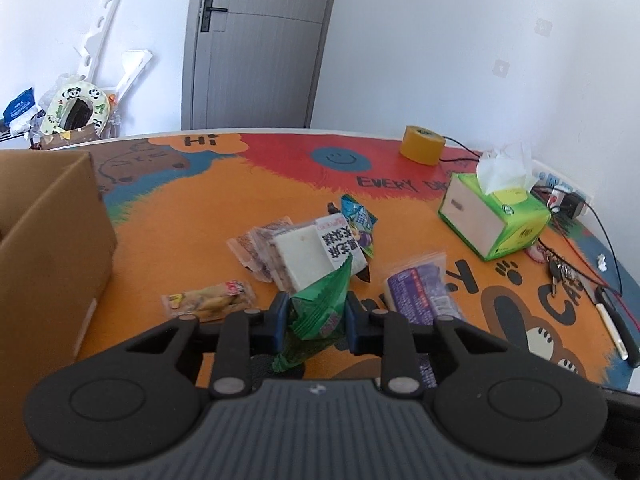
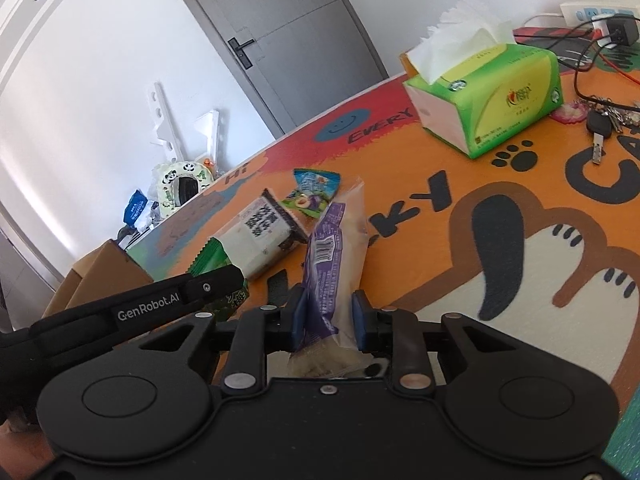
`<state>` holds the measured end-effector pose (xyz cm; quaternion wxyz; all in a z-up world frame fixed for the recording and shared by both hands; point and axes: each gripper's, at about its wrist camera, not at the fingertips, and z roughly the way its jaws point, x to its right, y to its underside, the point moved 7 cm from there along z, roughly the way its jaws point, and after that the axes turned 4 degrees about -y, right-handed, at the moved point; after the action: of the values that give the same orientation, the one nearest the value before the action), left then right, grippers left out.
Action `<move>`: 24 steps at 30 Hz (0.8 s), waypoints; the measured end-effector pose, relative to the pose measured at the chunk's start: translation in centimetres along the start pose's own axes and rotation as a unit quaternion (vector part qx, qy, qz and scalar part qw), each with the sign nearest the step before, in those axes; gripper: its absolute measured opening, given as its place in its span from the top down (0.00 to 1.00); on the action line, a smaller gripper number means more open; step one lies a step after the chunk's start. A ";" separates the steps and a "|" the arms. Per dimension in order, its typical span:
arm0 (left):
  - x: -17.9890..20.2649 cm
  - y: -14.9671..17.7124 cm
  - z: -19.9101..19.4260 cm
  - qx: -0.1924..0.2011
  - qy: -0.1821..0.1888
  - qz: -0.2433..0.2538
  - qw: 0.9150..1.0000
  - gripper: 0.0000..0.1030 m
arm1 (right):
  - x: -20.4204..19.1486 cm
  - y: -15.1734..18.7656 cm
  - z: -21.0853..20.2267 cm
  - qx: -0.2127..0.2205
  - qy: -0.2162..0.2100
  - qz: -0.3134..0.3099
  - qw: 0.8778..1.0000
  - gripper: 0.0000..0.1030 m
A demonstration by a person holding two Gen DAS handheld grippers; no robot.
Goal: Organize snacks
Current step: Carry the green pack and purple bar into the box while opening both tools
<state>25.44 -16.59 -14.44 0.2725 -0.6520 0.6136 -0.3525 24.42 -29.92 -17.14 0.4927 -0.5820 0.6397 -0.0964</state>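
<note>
My left gripper (image 1: 316, 312) is shut on a green snack packet (image 1: 320, 304) and holds it just above the table. My right gripper (image 2: 330, 316) is shut on a purple-and-clear snack packet (image 2: 332, 248), which also shows in the left wrist view (image 1: 424, 288). A white cake packet with black lettering (image 1: 316, 252) lies mid-table over a brown-patterned packet (image 1: 260, 244), with a blue-green packet (image 1: 358, 220) behind it. A yellow-brown packet (image 1: 208, 300) lies near the cardboard box (image 1: 52, 240) at the left. The left gripper's arm (image 2: 152, 304) shows in the right wrist view.
A green tissue box (image 1: 496, 216) stands at the right, a yellow tape roll (image 1: 422, 144) at the back. Keys (image 1: 558, 276), cables, a pen (image 1: 612, 328) and a power strip (image 1: 564, 192) lie along the right edge. The colourful table mat (image 1: 240, 184) covers the table.
</note>
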 end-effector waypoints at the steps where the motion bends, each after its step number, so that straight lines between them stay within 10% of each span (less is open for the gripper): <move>1: -0.2 -0.1 -0.3 0.003 0.000 -0.002 1.000 0.73 | -0.3 0.0 -0.1 0.002 -0.001 -0.003 1.000 0.76; 24: -3.9 -2.5 -8.2 0.077 0.002 -0.032 0.997 0.75 | -6.2 -1.2 -3.1 0.053 -0.042 -0.040 0.997 0.79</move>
<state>20.40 -11.79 -8.01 0.3091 -0.6476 0.5641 -0.4085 21.85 -26.47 -11.53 0.5449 -0.5839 0.5885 -0.1258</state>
